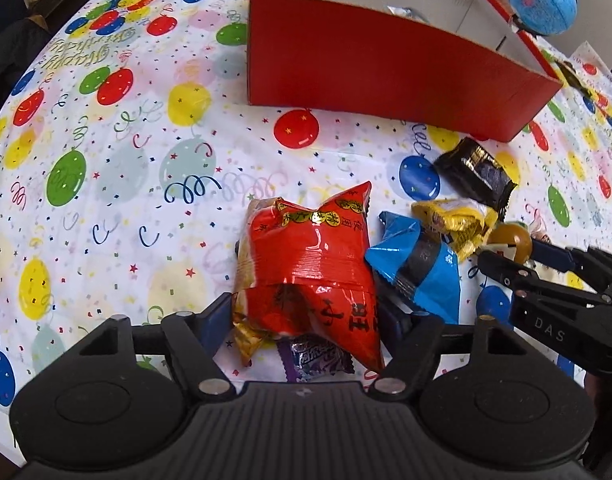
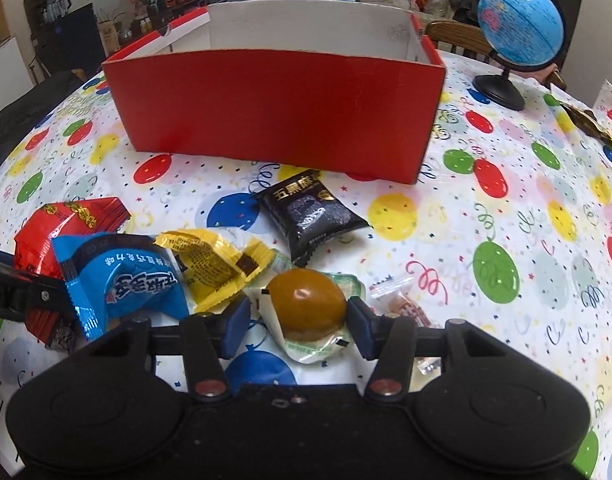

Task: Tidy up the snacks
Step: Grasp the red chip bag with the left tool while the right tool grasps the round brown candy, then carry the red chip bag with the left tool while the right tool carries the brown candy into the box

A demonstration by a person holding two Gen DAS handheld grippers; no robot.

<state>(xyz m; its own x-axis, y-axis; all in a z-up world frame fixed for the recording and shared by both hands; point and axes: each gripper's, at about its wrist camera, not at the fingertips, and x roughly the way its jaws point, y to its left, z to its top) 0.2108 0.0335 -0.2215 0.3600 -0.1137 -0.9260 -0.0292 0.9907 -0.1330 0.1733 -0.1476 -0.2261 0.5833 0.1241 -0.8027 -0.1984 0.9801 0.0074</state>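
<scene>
My left gripper (image 1: 308, 280) is shut on a red snack bag (image 1: 310, 268), its fingers pressing the bag's sides just above the table. A purple candy (image 1: 314, 362) lies under it. My right gripper (image 2: 299, 314) is open, its fingers on either side of a brown egg-shaped snack in clear wrap (image 2: 308, 306), not clearly squeezing it. A blue packet (image 2: 121, 276), a yellow packet (image 2: 213, 266) and a black packet (image 2: 312, 212) lie nearby. The red box (image 2: 277, 108) stands open behind them.
A blue globe (image 2: 520, 28) on a black stand sits at the back right of the balloon-print tablecloth (image 2: 506, 220). A small clear-wrapped candy (image 2: 402, 300) lies right of the right gripper. A wrapper (image 2: 586, 120) lies at the far right edge.
</scene>
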